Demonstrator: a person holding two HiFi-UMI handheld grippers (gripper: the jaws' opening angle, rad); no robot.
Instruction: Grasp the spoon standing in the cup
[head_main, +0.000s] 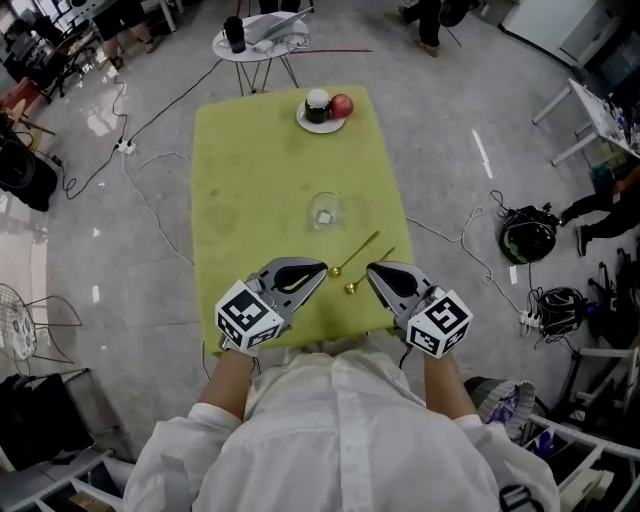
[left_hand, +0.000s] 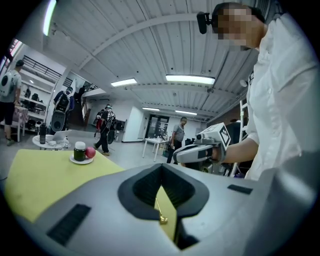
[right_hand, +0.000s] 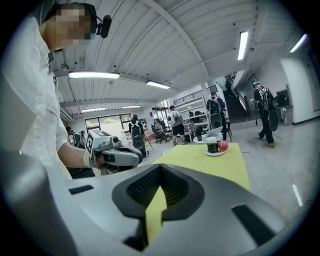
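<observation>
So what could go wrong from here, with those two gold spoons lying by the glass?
1. The gold spoons lie flat and close together on the table. They are thin and low, so one may slip from the jaws or knock the other.
2. The clear glass cup stands just beyond them, and too long a reach could tip it.
3. The left gripper and right gripper are both shut. Unless one opens first, it would only push a spoon.

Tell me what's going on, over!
Left tongs and right tongs shut, empty. Two gold spoons lying on the table, none in the glass cup. Nothing blocking.
</observation>
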